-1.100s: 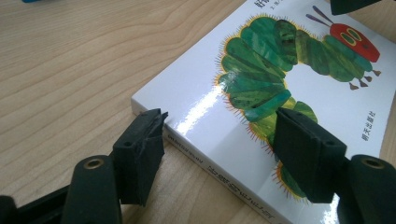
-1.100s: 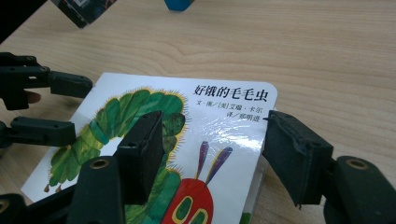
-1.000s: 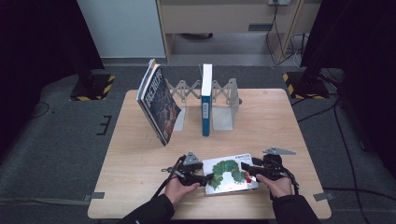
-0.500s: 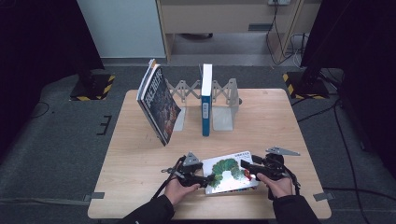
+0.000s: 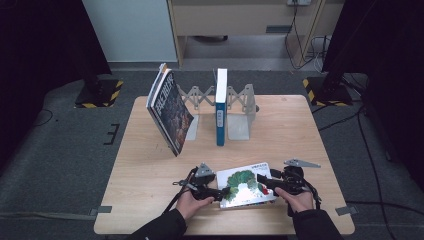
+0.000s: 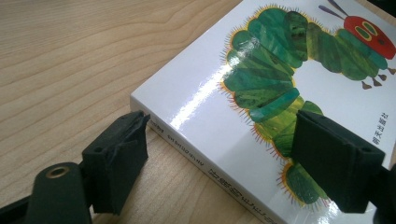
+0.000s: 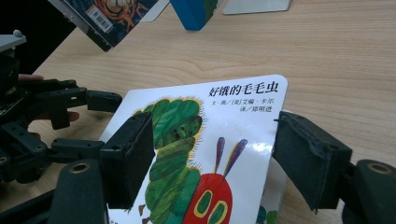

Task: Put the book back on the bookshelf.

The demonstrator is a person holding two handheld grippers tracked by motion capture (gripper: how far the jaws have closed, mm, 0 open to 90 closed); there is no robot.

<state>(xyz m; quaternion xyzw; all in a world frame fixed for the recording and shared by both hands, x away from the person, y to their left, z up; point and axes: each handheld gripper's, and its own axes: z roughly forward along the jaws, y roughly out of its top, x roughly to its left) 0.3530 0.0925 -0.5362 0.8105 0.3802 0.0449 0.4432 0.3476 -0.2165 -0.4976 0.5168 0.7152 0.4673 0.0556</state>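
Both tools' jaws opened; caterpillar book [image 7: 219, 154] reads "好饿的毛毛虫", apparently.

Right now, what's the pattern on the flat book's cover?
White cover with a green caterpillar, red head; clearest in the right gripper view.

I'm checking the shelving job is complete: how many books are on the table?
3: the caterpillar book lies flat at the near edge, the blue book stands upright in the bookend rack, and the dark-covered book leans at the rack's left.

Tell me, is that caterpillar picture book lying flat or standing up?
Lying flat: the caterpillar book rests cover up on the table, closed, unlike the blue book standing upright in the rack behind.
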